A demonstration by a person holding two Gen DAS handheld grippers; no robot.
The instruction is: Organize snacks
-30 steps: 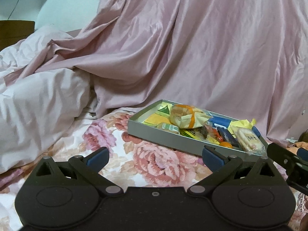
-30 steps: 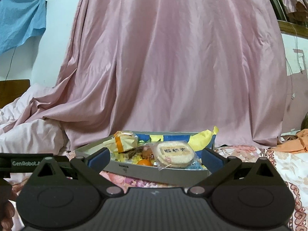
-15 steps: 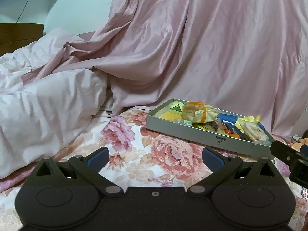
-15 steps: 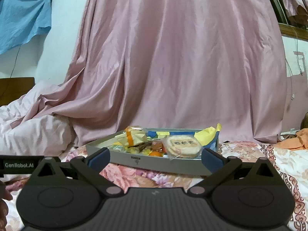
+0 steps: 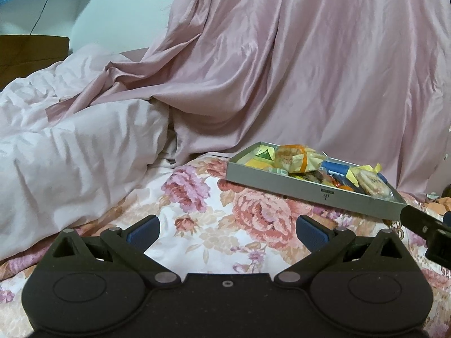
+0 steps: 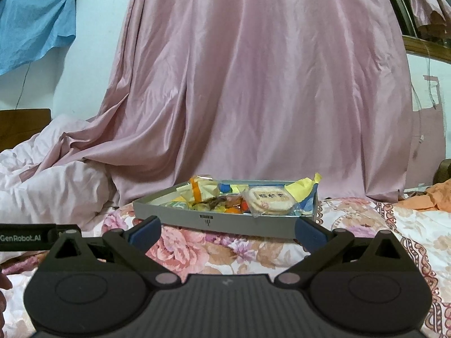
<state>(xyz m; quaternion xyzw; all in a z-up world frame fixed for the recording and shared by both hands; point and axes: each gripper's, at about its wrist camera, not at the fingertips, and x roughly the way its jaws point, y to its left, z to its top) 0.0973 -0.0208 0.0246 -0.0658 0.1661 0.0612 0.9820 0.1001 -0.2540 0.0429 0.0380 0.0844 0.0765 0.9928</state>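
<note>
Each gripper has a matte black plastic body with two round raised discs, silver rivet pins at the linkage joints and triangular cut-outs in the outer arms. The left gripper (image 5: 227,232) carries dark blue pads on its jaws and one small central screw. The right gripper (image 6: 227,232) has a ribbed grey-black centre panel. Beside its left pad, a black bar reads "GenRobot.AI" in white.

The right gripper (image 6: 227,232) has its jaws wide apart and holds nothing – it hangs over the floral bedsheet (image 6: 366,233). Just beyond stands a grey tray (image 6: 174,211) with snacks: a round rice cracker pack (image 6: 269,203) at right, an orange-banded bun (image 6: 201,190) at left
</note>
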